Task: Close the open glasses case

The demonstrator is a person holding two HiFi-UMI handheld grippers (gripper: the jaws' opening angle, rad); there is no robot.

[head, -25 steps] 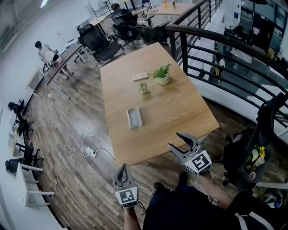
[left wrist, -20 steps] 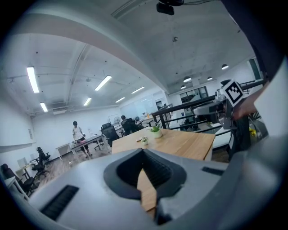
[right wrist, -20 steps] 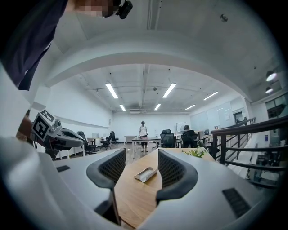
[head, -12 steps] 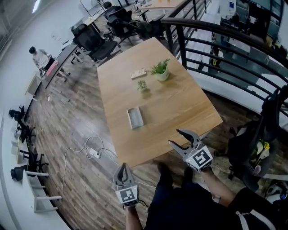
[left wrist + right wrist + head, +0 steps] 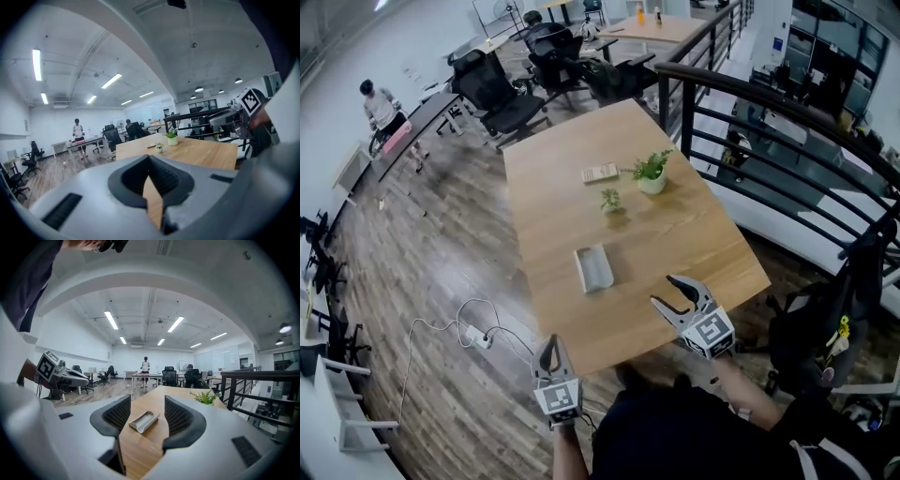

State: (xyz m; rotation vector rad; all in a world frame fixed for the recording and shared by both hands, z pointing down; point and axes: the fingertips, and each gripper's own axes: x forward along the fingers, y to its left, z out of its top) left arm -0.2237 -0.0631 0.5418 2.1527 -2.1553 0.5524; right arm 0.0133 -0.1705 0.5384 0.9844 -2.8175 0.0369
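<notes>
The grey glasses case (image 5: 594,268) lies open on the wooden table (image 5: 675,234), its hollow facing up. My right gripper (image 5: 664,291) is open over the table's near edge, a short way short of the case. In the right gripper view the case (image 5: 143,421) shows between the spread pads of the right gripper (image 5: 147,405), still some distance ahead. My left gripper (image 5: 549,352) hangs over the floor by the table's near left corner. In the left gripper view the jaws of the left gripper (image 5: 150,159) meet at the tips, holding nothing.
A potted plant (image 5: 652,174), a smaller plant (image 5: 610,199) and a flat pale object (image 5: 600,172) sit on the table's far half. A black railing (image 5: 750,141) runs along the right. Office chairs (image 5: 502,89) stand beyond. A power strip with cable (image 5: 478,337) lies on the floor.
The view has moved closer to the table and the case. My right gripper now reaches over the near edge. Both grippers keep their states; the case has not moved.
</notes>
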